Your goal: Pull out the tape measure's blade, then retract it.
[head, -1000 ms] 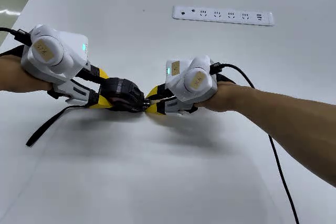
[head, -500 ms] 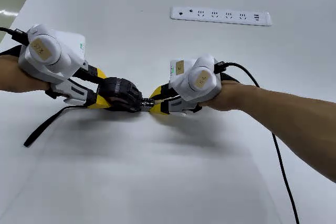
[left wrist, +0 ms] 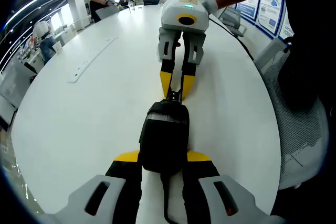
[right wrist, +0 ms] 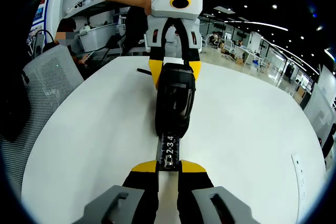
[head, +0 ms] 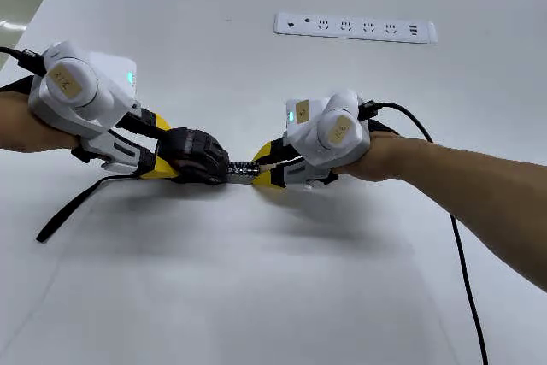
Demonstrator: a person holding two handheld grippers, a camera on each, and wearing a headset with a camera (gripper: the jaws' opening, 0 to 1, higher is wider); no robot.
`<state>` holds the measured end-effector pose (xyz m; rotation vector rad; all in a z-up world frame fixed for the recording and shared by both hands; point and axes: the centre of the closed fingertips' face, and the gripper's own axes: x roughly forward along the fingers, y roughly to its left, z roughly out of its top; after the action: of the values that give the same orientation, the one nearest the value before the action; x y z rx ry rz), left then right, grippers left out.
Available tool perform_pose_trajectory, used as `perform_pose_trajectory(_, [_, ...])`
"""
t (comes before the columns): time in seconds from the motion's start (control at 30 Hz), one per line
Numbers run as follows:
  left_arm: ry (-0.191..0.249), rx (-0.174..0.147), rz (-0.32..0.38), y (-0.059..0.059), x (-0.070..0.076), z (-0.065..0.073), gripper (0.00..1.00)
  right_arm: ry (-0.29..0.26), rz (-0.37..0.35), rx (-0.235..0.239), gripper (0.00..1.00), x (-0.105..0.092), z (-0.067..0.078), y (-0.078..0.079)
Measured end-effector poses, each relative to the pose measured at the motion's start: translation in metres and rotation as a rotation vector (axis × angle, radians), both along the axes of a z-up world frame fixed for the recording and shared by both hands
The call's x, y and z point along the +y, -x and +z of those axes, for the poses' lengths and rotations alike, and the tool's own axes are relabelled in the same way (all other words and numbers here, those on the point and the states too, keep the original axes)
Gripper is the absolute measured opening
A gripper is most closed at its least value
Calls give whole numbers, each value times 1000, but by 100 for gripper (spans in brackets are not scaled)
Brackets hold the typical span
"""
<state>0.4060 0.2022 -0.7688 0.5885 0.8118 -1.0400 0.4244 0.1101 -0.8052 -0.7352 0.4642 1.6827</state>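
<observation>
The left claw (left wrist: 163, 157) is clamped on a black rubber-cased tape measure (head: 195, 156) over the white desk (head: 256, 297), while the right claw (right wrist: 169, 167) is closed on the end of the measure's black numbered blade (right wrist: 169, 150), a short length showing between them. A white power strip (head: 355, 27) lies well apart.

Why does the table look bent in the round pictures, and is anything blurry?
Left gripper view: the fisheye lens bows the table at its edge. Right gripper view: same bending, yet numbers on the blade read sharp. Head view: straight lines, even light, a soft shadow under the tape measure.
</observation>
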Motion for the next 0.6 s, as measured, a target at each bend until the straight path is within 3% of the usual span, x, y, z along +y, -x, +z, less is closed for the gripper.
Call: perform_pose_trajectory(0.6, [-7, 7, -1, 1, 3, 0, 24, 20, -20, 2, 9, -20, 0, -4])
